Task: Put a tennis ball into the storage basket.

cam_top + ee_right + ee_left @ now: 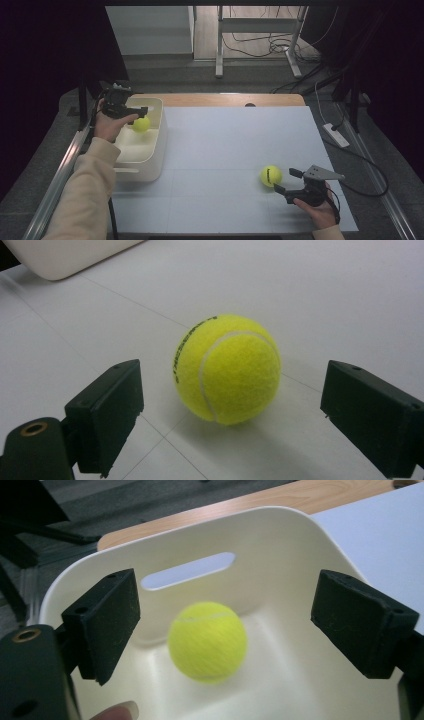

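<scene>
A yellow tennis ball [141, 124] is inside the white bin [150, 165] at the table's left. In the left gripper view this ball [207, 641] looks blurred, with the bin's floor behind it. My left gripper [138, 115] hangs over the bin, open, and its pads [107, 625] stand well clear of the ball on both sides. A second tennis ball [270, 176] rests on the white mat at the front right. My right gripper [286, 181] is open just behind it; in the right gripper view the ball [227, 370] lies ahead of the black pads [370, 415], untouched.
The bin [200, 525] has a slot handle in its far wall. A white mat [240, 145] covers most of the wooden table [225, 99]. Beyond the table are a desk frame and cables on the floor [260, 45].
</scene>
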The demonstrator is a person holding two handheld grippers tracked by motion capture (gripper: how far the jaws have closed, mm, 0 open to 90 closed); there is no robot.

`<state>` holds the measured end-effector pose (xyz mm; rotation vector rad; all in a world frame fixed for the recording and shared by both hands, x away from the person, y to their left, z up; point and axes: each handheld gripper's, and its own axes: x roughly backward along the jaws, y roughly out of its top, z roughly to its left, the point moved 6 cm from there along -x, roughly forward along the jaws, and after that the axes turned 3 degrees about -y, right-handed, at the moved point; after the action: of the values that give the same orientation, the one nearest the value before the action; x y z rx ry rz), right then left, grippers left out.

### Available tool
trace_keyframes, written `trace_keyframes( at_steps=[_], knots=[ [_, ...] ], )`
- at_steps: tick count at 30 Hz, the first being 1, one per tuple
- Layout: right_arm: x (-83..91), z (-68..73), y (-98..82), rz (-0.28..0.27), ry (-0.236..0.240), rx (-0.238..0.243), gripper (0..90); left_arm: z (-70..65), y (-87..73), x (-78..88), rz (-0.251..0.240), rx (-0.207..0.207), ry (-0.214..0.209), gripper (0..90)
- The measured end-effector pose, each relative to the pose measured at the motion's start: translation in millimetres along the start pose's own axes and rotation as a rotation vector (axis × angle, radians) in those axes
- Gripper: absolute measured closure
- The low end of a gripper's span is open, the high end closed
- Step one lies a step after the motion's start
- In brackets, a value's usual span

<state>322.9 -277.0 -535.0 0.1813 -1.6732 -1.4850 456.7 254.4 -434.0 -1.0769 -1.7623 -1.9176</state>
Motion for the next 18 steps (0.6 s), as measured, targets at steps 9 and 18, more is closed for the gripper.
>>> trace_keyframes(
  at_steps=[9,18],
  knots=[
    [0.0,-1.2,1.3,-0.007,0.000,-0.008,9.9,-20.8,2.6,19.6,-0.068,-0.033,-0.085,11.9],
    [-0.6,-3.4,3.0,-0.009,0.002,-0.008,10.0,-36.0,-4.2,32.2,-0.096,-0.041,-0.155,11.9]
  ],
)
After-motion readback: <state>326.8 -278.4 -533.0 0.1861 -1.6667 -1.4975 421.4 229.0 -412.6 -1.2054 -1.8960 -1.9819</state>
